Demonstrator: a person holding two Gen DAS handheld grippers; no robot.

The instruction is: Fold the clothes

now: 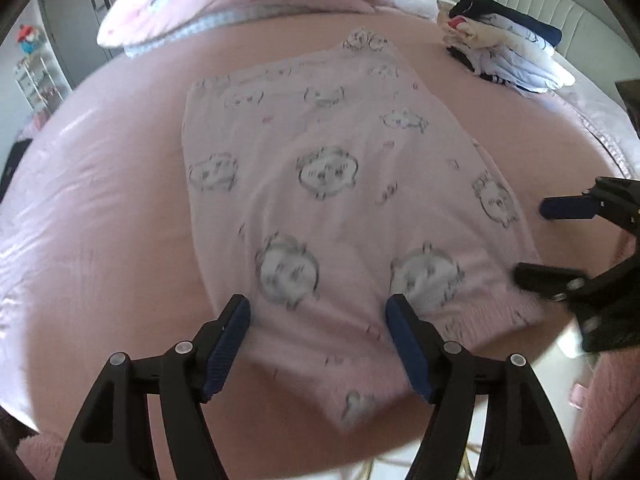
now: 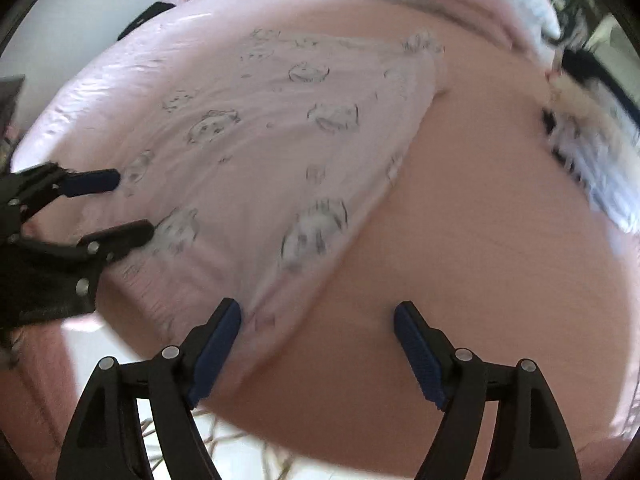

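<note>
- While the pale pink garment printed with grey cartoon animal faces lies spread flat on the pink bed cover, both claws hang over its near hem with their jaws wide apart, gripping nothing.
- On the left, the left gripper straddles the near edge of the garment — its blue-padded fingers sit on either side of a strip of cloth, the fabric running between them and down past the bed's edge.
- Further right, the right gripper hovers at the garment's near right corner; its left finger is just beside the cloth's slanting edge, while its right finger is over bare cover.
- In the left wrist view the right gripper enters from the side, one finger touching or nearly touching the hem — blur hides which.
- At the far right, near the cream headboard, sits a stack of folded clothes in white, cream and navy, well apart from the garment.
</note>
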